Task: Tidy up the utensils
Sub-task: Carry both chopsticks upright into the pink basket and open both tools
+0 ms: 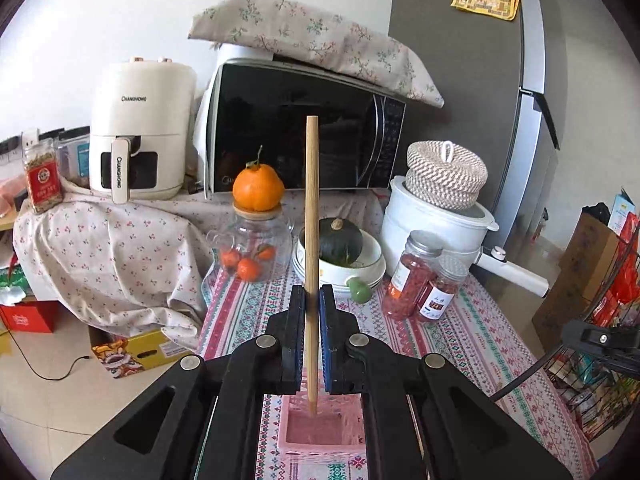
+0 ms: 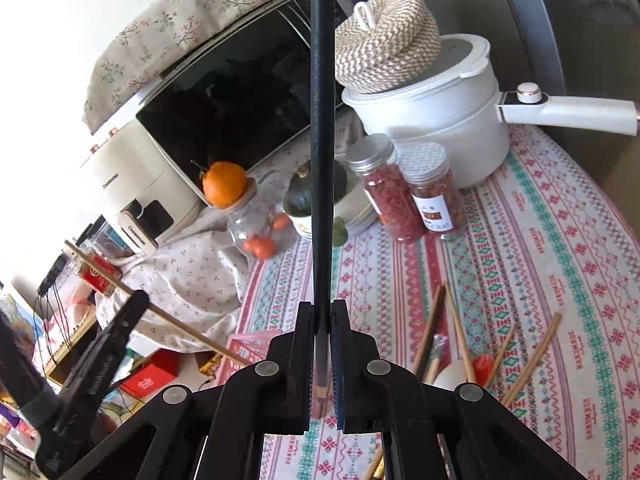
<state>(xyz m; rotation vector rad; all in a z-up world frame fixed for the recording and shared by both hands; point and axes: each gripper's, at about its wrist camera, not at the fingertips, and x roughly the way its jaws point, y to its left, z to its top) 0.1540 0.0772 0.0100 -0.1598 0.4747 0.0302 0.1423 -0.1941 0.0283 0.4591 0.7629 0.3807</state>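
My left gripper (image 1: pixel 312 294) is shut on a light wooden chopstick (image 1: pixel 311 208) held upright; its lower tip reaches into a pink square holder (image 1: pixel 320 430) on the patterned tablecloth right below. My right gripper (image 2: pixel 322 308) is shut on a black chopstick (image 2: pixel 322 128) that points up and away. In the right wrist view the left gripper (image 2: pixel 120 320) with its wooden chopstick (image 2: pixel 172 320) shows at the lower left, over the pink holder (image 2: pixel 248 348). Several loose wooden chopsticks (image 2: pixel 452 332) lie with a white spoon (image 2: pixel 450 376) on the cloth at the right.
At the back stand a microwave (image 1: pixel 296 128), a white air fryer (image 1: pixel 140 132), a white pot (image 1: pixel 432 224) with a woven lid, two spice jars (image 1: pixel 416 276), a glass jar (image 1: pixel 256 248) topped by an orange, and a bowl (image 1: pixel 340 264) holding a green squash. A fridge (image 1: pixel 480 80) stands at the right.
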